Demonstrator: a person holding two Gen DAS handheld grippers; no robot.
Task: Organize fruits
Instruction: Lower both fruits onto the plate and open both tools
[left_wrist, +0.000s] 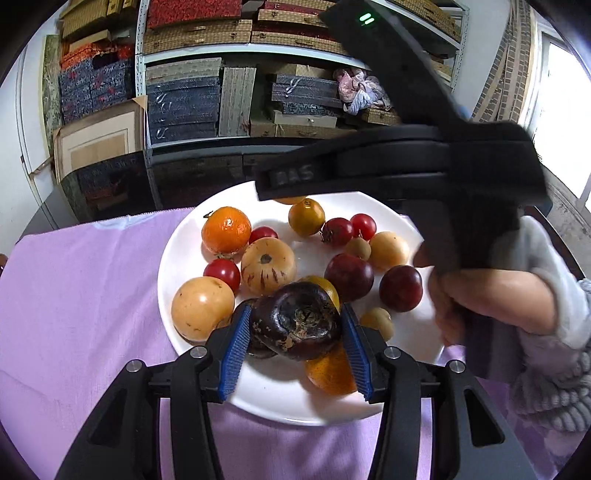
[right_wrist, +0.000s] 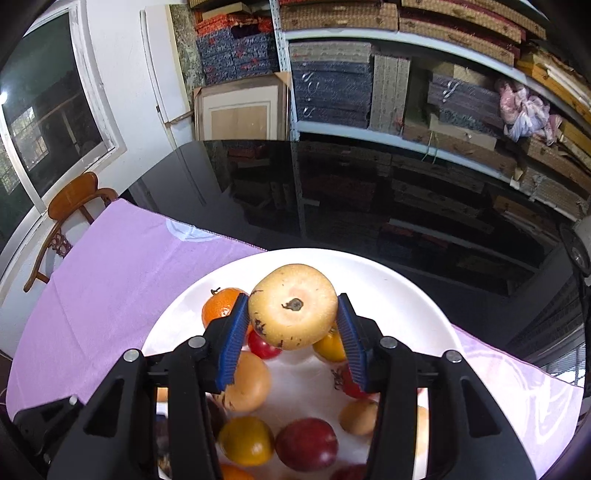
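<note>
Daylight floods both views, soft and even. In the left wrist view the bright window (left_wrist: 561, 110) at the right edge burns out to white. The glossy black bench (right_wrist: 332, 192) mirrors the shelves (a clear reflection, little glare). The round white plate (right_wrist: 388, 280) shows only faint shadows. Fisheye bending curves the shelving, with dark vignetted corners. The right black tool (left_wrist: 424, 173) crossing the left view is motion-blurred.
</note>
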